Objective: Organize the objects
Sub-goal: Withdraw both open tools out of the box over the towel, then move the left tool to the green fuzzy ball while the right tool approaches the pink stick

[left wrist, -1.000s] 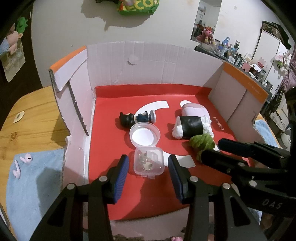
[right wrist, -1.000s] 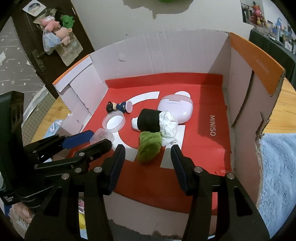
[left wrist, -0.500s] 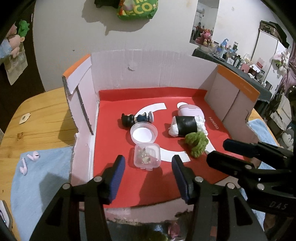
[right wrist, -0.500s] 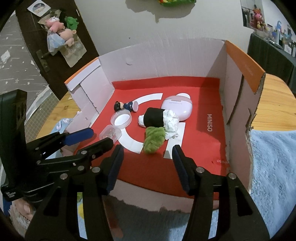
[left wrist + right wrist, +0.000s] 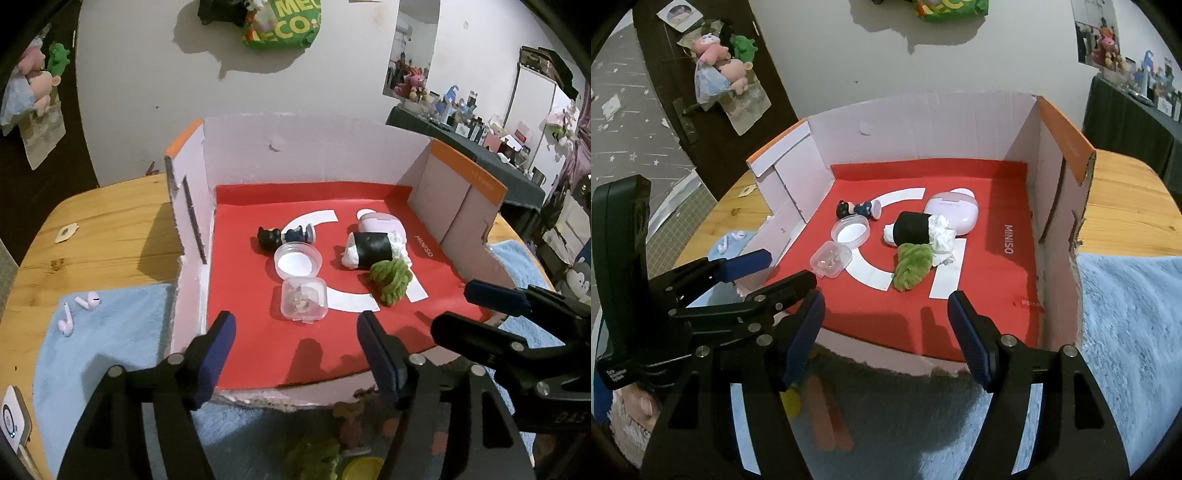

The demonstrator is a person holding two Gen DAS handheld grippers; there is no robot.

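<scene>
- Left wrist view: the left gripper [image 5: 295, 345] hangs over the near edge of the cardboard box [image 5: 306, 147], its jaws apart with nothing between them — they have just been opening. Ahead on the red liner lie a small clear square case [image 5: 304, 299], a round clear lid [image 5: 297, 261], a dark figurine [image 5: 286, 236] on its side, a black-and-white sushi plush [image 5: 373, 251] touching a pink earbud case [image 5: 380, 225], and a green knitted toy [image 5: 390, 279] against the plush. Two pink earbuds [image 5: 79, 312] lie outside the box on the blue towel [image 5: 110, 343] (apparently not yet sorted).
- Right wrist view: the right gripper [image 5: 886, 325] is likewise spread and empty, its jaws also having just been opening, near the box's front wall. The left gripper shows at lower left, beside the square case.
- The step in hand looks like pulling clear after setting things down; to do it well, lift straight away from the torn front edge so no finger drags the liner or nudges the light square case — then go for the earbuds one at a time.
</scene>
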